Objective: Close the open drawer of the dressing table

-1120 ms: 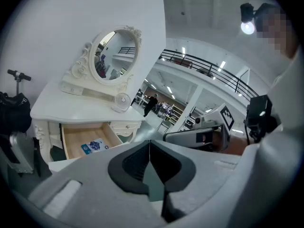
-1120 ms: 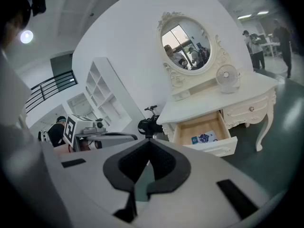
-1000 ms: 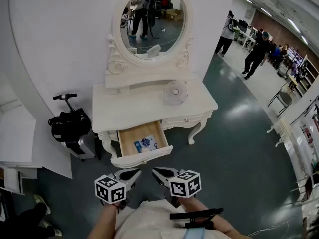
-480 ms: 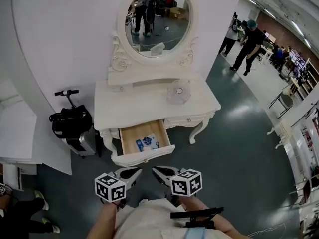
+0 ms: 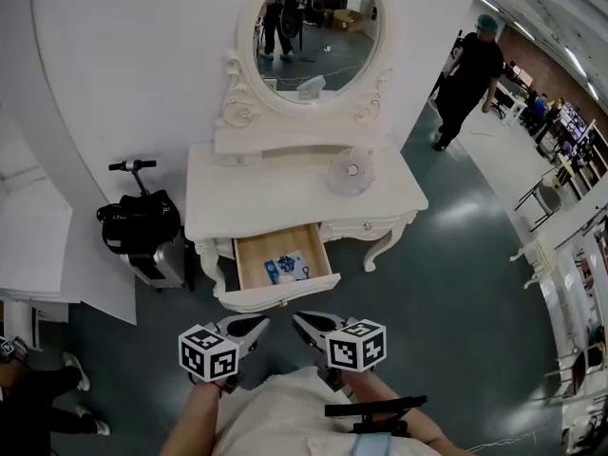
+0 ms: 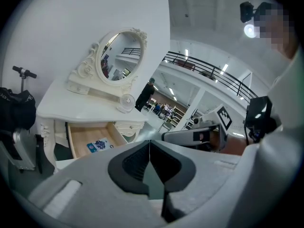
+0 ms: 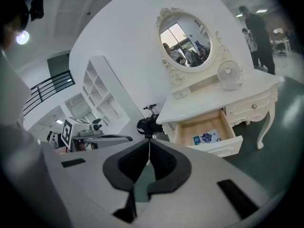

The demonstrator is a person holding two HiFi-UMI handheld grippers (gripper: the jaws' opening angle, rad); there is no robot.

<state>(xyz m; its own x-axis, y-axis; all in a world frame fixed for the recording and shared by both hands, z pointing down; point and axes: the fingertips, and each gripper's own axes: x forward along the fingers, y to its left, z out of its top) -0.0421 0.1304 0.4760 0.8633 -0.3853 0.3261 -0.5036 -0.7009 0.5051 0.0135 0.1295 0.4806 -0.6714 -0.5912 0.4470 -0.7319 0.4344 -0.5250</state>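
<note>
Pulled out of dressing table toward the grippers: drawer, holding blue-printed packet. Pressed together, empty: left gripper, right gripper.

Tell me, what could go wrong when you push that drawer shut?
A hard shove on the drawer could shake the table and tip the fan standing on top. Pushing with only the right tongs near a corner might twist the drawer so it sticks. The packet inside could slide about.

White dressing-table drawer pulled open
</note>
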